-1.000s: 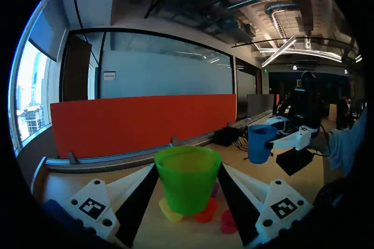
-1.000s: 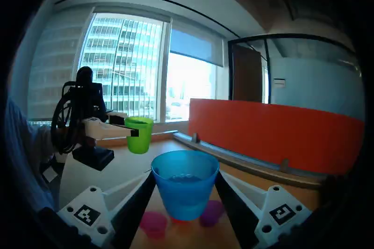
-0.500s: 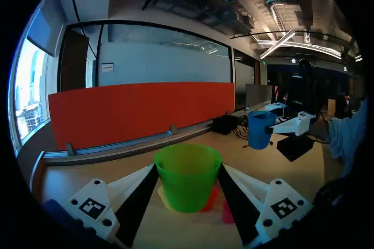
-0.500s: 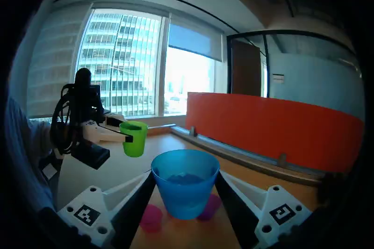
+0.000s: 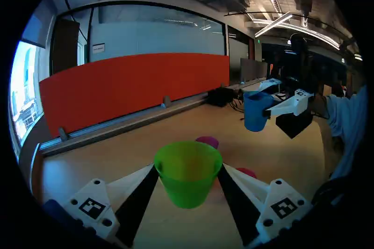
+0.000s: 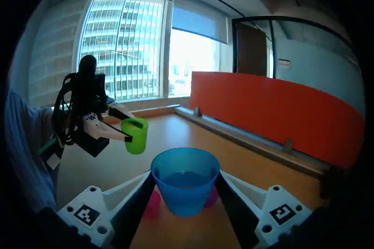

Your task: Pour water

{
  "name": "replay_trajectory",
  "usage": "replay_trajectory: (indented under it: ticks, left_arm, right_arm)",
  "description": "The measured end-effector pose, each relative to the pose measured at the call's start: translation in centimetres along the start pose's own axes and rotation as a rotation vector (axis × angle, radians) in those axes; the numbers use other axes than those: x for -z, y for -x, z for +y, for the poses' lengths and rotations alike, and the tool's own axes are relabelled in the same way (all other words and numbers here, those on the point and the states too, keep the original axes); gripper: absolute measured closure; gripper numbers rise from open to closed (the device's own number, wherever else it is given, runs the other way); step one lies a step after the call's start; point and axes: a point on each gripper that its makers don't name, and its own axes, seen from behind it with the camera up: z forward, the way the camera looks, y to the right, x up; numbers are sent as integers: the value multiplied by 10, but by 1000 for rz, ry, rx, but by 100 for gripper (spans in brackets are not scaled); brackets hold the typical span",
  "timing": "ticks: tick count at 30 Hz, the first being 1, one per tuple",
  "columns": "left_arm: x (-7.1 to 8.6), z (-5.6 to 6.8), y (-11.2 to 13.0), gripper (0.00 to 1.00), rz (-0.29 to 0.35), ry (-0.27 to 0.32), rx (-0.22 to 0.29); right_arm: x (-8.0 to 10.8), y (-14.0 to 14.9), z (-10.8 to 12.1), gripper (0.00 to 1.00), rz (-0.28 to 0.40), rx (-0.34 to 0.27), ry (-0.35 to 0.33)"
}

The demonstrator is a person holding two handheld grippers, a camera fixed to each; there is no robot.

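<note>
left gripper (image 5: 188, 170): fingers pinch the green cup (image 5: 188, 179) from both sides, cup upright and held above the table (image 5: 117, 151). no liquid can be made out inside it.

right gripper (image 6: 185, 181): fingers press on both sides of the blue cup (image 6: 185, 197), also upright and off the table. a liquid surface shows low inside it. in the left gripper view this cup sits well apart, to the right of the green cup and higher in the picture, with a light blue sleeve (image 5: 346, 123) behind it.

surface: pale wooden table, bare over most of its area. a magenta small cup (image 5: 207, 141) stands just behind the green cup, and a pink small cup (image 5: 246, 172) stands beside the right finger.

room: an orange partition (image 5: 131, 85) runs along the far table edge on a grey rail. a glass wall (image 5: 154, 34) stands behind it, beneath strip lights (image 5: 276, 20) on an open ceiling. a tall window (image 6: 121, 48) faces high-rise buildings, and a dark door (image 6: 252, 53) stands near it.
</note>
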Motion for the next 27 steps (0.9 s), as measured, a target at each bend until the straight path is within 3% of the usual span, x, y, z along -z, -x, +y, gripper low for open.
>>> replay_trajectory:
  ticks: [12,27]
  left_arm:
    - [-16,4,50,13,-149,38,-47]
    - [-30,13,93,13,-294,98,-86]
  right_arm:
    - [-9,42,6,10,-126,0,-31]
    - [-17,87,9,10,-253,-2,-59]
